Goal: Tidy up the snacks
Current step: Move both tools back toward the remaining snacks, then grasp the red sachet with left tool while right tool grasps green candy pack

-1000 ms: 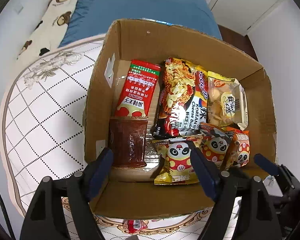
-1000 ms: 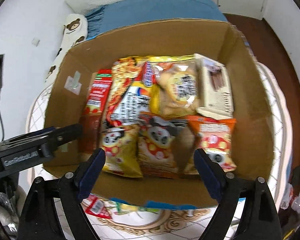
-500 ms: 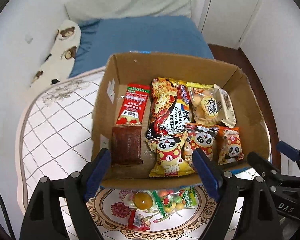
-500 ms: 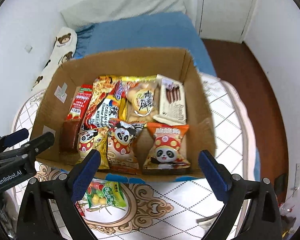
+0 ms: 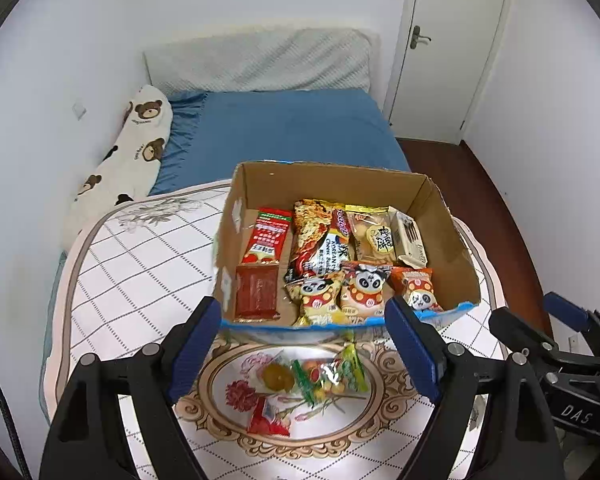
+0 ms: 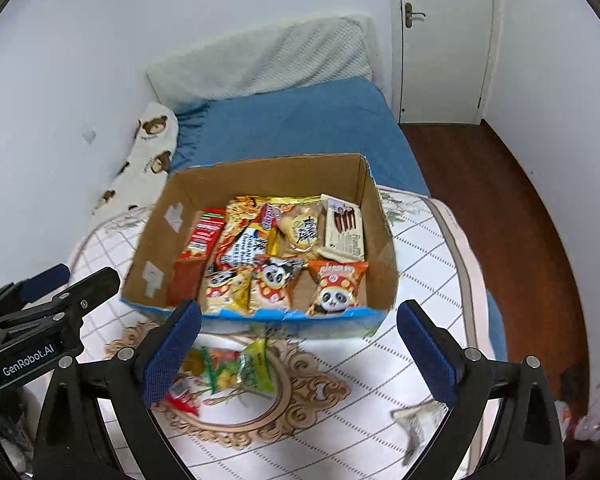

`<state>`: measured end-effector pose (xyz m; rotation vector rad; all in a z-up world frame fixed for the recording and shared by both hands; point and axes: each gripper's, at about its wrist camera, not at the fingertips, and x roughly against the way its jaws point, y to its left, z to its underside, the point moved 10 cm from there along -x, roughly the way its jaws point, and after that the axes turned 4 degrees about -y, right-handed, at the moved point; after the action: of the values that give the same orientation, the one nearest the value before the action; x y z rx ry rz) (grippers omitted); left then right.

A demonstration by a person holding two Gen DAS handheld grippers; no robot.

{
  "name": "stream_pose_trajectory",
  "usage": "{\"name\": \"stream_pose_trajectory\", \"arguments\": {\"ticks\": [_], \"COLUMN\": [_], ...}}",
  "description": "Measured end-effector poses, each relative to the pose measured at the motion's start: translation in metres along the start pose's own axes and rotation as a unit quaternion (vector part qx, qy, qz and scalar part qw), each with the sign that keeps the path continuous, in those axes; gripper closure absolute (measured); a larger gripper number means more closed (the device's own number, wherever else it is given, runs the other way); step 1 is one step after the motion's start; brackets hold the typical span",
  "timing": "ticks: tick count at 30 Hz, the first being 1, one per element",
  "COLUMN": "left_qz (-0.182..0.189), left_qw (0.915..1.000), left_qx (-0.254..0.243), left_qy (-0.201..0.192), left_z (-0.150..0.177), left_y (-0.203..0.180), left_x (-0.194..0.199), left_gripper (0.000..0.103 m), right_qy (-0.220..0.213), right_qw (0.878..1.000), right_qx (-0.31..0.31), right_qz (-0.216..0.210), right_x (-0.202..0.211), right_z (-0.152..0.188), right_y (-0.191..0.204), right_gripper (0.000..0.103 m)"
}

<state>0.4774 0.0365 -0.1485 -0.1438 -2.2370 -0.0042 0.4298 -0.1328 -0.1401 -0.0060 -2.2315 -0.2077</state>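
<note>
Most snacks already lie packed in rows in the cardboard box (image 5: 332, 184), at twelve o'clock from us on the table (image 5: 140, 264). At six o'clock of it, we judge the green packet (image 5: 332, 374) and red packet (image 5: 268, 420) remain. Our left tongs (image 5: 302, 348) and right tongs (image 6: 296, 354) hang apart, empty.

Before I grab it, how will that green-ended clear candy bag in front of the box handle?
The candy bag looks floppy: crinkled film, loose round pieces that may shift. Probably light. The glossy film could slip between the pads, so pinch a sealed end.
</note>
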Motion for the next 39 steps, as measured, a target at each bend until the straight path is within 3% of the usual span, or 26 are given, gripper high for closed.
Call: {"name": "stream_pose_trajectory", "arguments": {"ticks": [3, 8, 11, 15, 21, 24, 28, 29, 33, 36, 39], "left_qz": [-0.009, -0.047, -0.063, -0.1, -0.125, -0.131, -0.128, -0.123, -0.098, -0.066, -0.027], "left_qw": [0.9999, 0.9972, 0.9925, 0.9835, 0.9744, 0.9718, 0.9706, 0.9708, 0.9725, 0.9748, 0.9737], "left_qx": [0.005, 0.014, 0.038, 0.065, 0.099, 0.105, 0.11, 0.111, 0.106, 0.088, 0.044], "left_qy": [0.005, 0.056, 0.097, 0.136, 0.158, 0.165, 0.172, 0.173, 0.183, 0.194, 0.222], "left_z": [0.017, 0.069, 0.1, 0.135, 0.166, 0.172, 0.176, 0.177, 0.177, 0.178, 0.187], "left_y": [0.01, 0.042, 0.066, 0.099, 0.132, 0.141, 0.144, 0.144, 0.135, 0.12, 0.096], "left_x": [0.003, -0.019, -0.041, -0.066, -0.08, -0.085, -0.09, -0.091, -0.097, -0.103, -0.116], "left_gripper": [0.019, 0.019, 0.019, 0.019, 0.019, 0.019, 0.019, 0.019, 0.019, 0.019, 0.019], "right_qy": [0.017, 0.083, 0.135, 0.199, 0.229, 0.213, 0.207, 0.209, 0.242, 0.279, 0.282], "right_qw": [1.0, 0.995, 0.984, 0.955, 0.92, 0.92, 0.936, 0.945, 0.965, 0.96, 0.956], "right_qx": [-0.016, -0.035, -0.083, -0.19, -0.307, -0.326, -0.286, -0.252, -0.103, 0.036, 0.074], "right_qz": [-0.015, -0.046, -0.077, -0.106, -0.08, -0.041, -0.007, -0.006, -0.019, 0.0, 0.02], "right_x": [0.0, -0.035, -0.076, -0.135, -0.196, -0.209, -0.213, -0.211, -0.203, -0.191, -0.18], "right_z": [0.021, 0.07, 0.099, 0.135, 0.168, 0.169, 0.171, 0.171, 0.181, 0.2, 0.209], "right_y": [0.003, 0.013, 0.02, 0.027, 0.035, 0.038, 0.041, 0.043, 0.053, 0.053, 0.043], "right_gripper": [0.003, 0.003, 0.003, 0.003, 0.003, 0.003, 0.012, 0.018, 0.021, 0.021, 0.019]}}
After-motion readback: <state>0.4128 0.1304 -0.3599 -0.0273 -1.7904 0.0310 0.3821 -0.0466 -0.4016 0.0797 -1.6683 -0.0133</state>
